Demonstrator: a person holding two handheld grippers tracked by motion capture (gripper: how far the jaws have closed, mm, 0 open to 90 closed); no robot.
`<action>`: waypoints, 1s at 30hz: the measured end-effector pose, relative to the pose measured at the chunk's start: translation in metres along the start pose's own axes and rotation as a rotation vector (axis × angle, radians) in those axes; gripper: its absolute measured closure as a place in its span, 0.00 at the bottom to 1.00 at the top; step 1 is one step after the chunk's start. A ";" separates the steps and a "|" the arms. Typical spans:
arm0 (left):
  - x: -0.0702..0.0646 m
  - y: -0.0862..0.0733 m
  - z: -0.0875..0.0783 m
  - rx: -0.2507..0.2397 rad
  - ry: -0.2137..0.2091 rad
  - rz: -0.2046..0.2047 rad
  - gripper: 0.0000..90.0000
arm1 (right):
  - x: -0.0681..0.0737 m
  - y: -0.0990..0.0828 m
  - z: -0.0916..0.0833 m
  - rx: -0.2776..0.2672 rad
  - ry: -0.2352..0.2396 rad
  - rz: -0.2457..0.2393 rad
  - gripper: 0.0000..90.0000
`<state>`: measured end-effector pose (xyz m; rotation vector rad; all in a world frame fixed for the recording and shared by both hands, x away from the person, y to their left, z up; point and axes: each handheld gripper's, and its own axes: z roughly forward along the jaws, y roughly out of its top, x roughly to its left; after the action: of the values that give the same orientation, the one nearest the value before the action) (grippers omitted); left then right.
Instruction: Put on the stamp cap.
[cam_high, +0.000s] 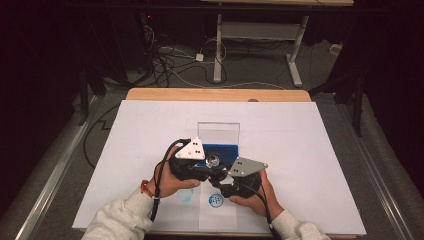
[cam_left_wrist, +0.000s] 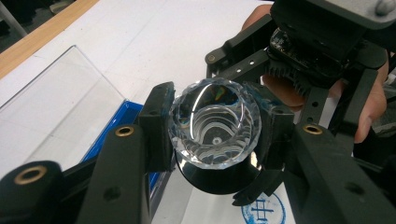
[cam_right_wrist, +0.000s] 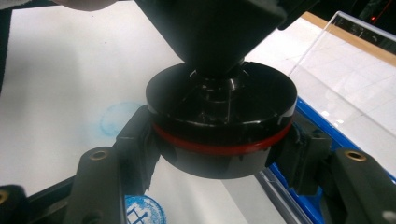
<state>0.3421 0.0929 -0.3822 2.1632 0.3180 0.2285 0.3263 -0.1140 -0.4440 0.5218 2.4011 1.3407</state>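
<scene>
A clear faceted glass piece (cam_left_wrist: 215, 123), round and hollow like a small cup, sits between the jaws of my left gripper (cam_left_wrist: 212, 135), which is shut on it. Directly beneath it is a black round base (cam_right_wrist: 222, 126) with a red band, and my right gripper (cam_right_wrist: 222, 144) is shut on that base from both sides. The glass piece sits at the base's open top; the left gripper's body hides where they meet. In the high view both grippers meet just above the table's middle: left gripper (cam_high: 207, 169), right gripper (cam_high: 220, 178), glass piece (cam_high: 213, 161) between them.
A clear acrylic panel (cam_high: 218, 131) stands on a blue tray (cam_high: 222, 149) just behind the grippers. A blue round stamp mark (cam_high: 216, 201) and a faint blue smudge (cam_high: 186, 196) lie on the white sheet (cam_high: 300, 150) covering the wooden table (cam_high: 215, 94).
</scene>
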 end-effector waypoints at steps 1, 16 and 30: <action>0.000 0.000 0.000 0.001 0.000 0.001 0.61 | 0.000 0.000 0.000 0.002 -0.001 0.002 0.43; -0.002 0.001 -0.002 0.000 0.011 0.008 0.61 | 0.002 -0.001 -0.001 -0.011 -0.016 -0.004 0.43; -0.003 0.004 -0.009 -0.029 0.025 0.005 0.61 | 0.005 0.000 0.000 -0.006 -0.057 -0.023 0.41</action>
<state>0.3371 0.0964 -0.3743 2.1341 0.3211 0.2616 0.3214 -0.1117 -0.4443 0.5219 2.3493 1.3053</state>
